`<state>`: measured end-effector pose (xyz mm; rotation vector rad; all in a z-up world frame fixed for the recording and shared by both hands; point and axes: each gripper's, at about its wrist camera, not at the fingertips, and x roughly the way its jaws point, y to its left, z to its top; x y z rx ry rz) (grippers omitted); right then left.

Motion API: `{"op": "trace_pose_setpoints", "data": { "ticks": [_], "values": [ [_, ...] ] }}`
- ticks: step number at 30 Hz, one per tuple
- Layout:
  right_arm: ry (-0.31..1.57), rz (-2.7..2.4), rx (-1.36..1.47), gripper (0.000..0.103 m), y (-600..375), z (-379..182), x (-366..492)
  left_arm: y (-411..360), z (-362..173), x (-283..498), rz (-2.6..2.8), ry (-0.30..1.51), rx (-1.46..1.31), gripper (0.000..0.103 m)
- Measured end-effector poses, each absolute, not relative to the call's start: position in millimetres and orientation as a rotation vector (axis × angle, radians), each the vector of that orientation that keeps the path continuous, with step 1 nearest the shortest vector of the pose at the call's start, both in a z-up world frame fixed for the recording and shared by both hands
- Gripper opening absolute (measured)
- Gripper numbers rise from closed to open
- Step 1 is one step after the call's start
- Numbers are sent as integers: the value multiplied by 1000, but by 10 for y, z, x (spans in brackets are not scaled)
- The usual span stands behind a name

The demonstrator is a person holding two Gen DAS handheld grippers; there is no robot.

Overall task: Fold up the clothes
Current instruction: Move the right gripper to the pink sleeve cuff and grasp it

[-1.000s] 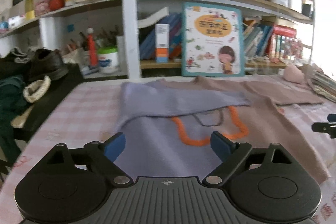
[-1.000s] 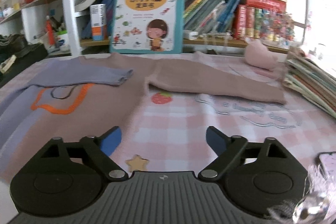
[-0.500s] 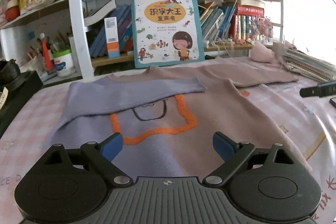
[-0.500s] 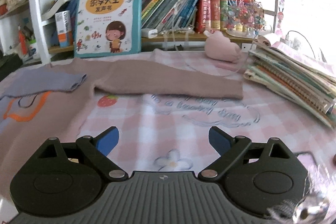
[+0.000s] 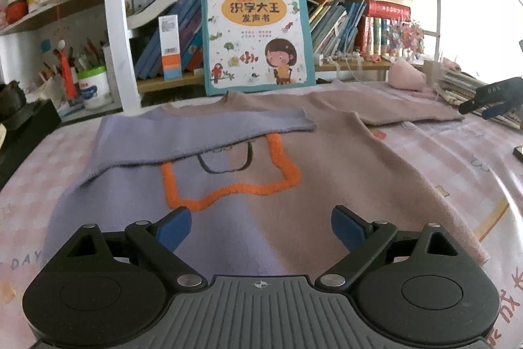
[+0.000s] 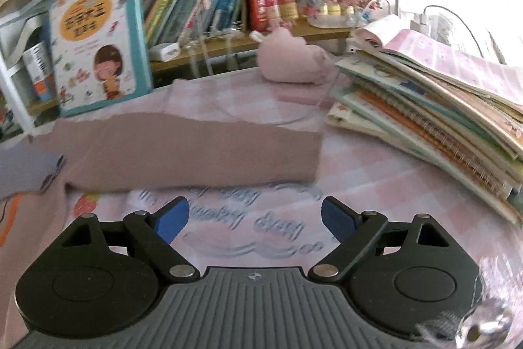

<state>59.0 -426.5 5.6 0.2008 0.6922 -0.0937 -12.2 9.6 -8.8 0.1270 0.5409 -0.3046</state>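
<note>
A table covered with a pink checked cloth (image 5: 457,159) is seen in front of bookshelves; the sweater (image 5: 327,172) lies flat on it, front up, filling the middle of the surface.

Nearest, the left gripper (image 5: 261,226) is held over the sweater's hem at the near edge. Its blue pads stand wide apart and nothing is between them, so it is released.

Over the bare cloth by the right half of the table, the right gripper (image 6: 255,216) is seen with jaws closing, though still wide; only printed cloth lies under them, nothing is grasped. Its tip also shows at the right margin of the left-wrist view.

Further in, the lilac sleeve (image 5: 209,126) is already laid across the chest, above the orange outline (image 5: 228,185). The brown sleeve (image 6: 196,152) is still stretched out flat toward the right edge, its cuff just ahead of the right gripper, short of the stack of notebooks (image 6: 441,120).

At the far edge a pink plush toy (image 6: 294,61) and a picture book (image 5: 258,35) propped against the shelf are noted.

Step judged in hand: second sleeve fold, approach phase. The next move would call for the right gripper to be brought onto the cuff end, the pads closed on the fabric only, and the sleeve carried leftward over the chest. Snagging the tablecloth is a risk.
</note>
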Motion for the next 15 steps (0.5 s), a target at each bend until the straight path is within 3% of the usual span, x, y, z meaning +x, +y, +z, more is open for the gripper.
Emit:
{"op": "trace_pose_setpoints", "data": {
  "ticks": [10, 15],
  "values": [
    [747, -167, 345, 44, -4753, -62, 1003, 136, -132, -107, -330, 562, 98, 95],
    [750, -173, 400, 37, -4770, -130, 1108, 87, -156, -85, -322, 582, 122, 95]
  ]
}}
